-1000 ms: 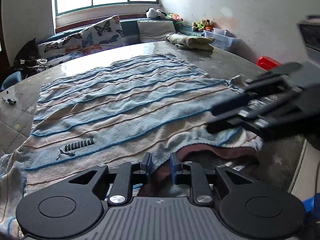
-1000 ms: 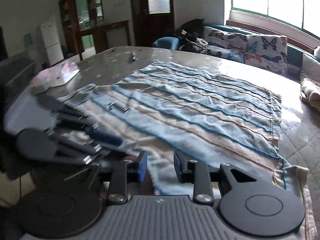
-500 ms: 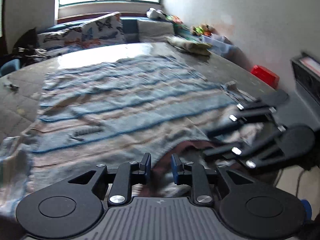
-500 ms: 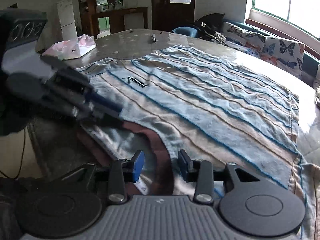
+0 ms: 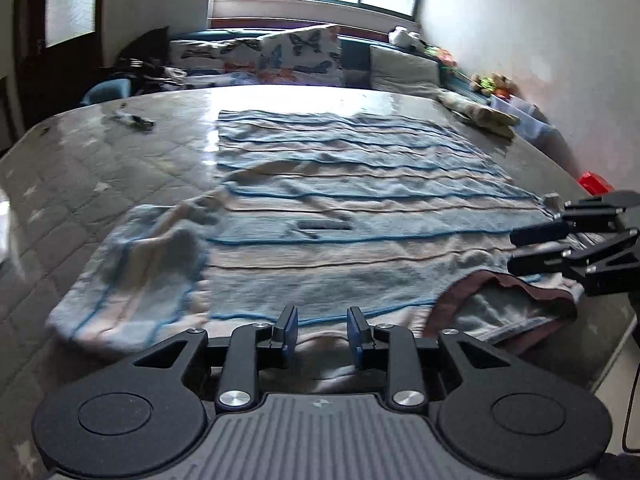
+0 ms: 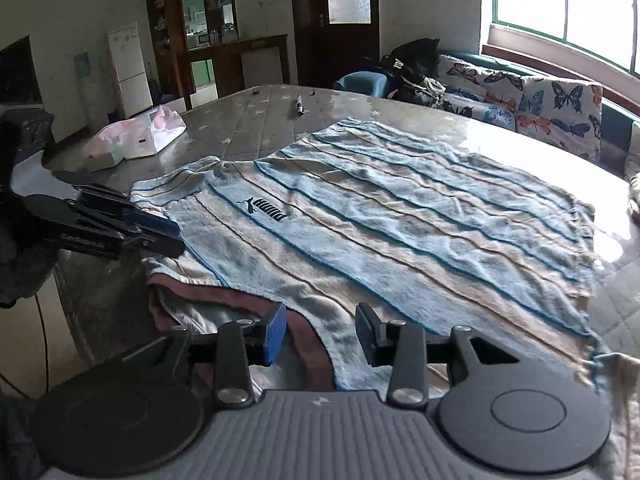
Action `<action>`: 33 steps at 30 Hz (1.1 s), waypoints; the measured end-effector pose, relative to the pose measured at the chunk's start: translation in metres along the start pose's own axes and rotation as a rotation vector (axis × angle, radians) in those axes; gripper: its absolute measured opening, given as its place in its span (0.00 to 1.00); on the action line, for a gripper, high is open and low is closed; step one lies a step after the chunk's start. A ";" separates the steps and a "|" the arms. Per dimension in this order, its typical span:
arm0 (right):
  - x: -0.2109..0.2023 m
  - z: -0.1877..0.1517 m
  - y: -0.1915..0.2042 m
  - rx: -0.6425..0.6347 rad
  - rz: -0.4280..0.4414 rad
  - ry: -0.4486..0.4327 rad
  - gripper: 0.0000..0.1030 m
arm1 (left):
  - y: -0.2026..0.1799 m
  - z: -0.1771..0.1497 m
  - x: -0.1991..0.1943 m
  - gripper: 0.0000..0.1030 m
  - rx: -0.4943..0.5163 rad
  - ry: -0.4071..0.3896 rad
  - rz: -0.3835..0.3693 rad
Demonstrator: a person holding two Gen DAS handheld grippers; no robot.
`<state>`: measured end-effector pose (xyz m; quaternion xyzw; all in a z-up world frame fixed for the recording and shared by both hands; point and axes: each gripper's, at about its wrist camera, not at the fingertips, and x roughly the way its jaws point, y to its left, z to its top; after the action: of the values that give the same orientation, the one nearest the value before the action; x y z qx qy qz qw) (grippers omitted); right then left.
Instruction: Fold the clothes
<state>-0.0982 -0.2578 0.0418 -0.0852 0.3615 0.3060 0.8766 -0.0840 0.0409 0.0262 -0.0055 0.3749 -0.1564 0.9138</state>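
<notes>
Lying flat: striped shirt [image 6: 400, 216] spread front-up on tabletop [image 5: 100, 184], collar nearest | left claw [image 5: 322, 330] parted, empty, over near hem-side shoulder | right claw [image 6: 320, 334] parted, empty, by collar—apparently poised to pinch.

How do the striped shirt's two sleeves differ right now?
The sleeve on the left gripper's side is rumpled, its cloth bunched into ridges; the sleeve by the right gripper lies nearly flat. The first shows whole on the table; the second is partly cut off behind that gripper. Both are part of the striped shirt, carry its stripes, and neither is folded in yet.
</notes>
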 end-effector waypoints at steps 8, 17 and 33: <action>0.012 -0.014 0.002 0.006 0.010 0.050 0.39 | 0.032 -0.008 -0.014 0.29 -0.099 -0.004 0.063; -0.007 -0.027 -0.001 0.040 0.011 0.072 0.42 | 0.034 -0.005 -0.012 0.46 -0.068 0.000 0.141; -0.053 -0.048 -0.011 0.172 -0.014 0.007 0.43 | -0.020 0.021 0.000 1.00 0.036 -0.090 0.084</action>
<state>-0.1486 -0.3099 0.0425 -0.0131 0.3890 0.2673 0.8815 -0.0753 0.0197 0.0437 0.0199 0.3304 -0.1242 0.9354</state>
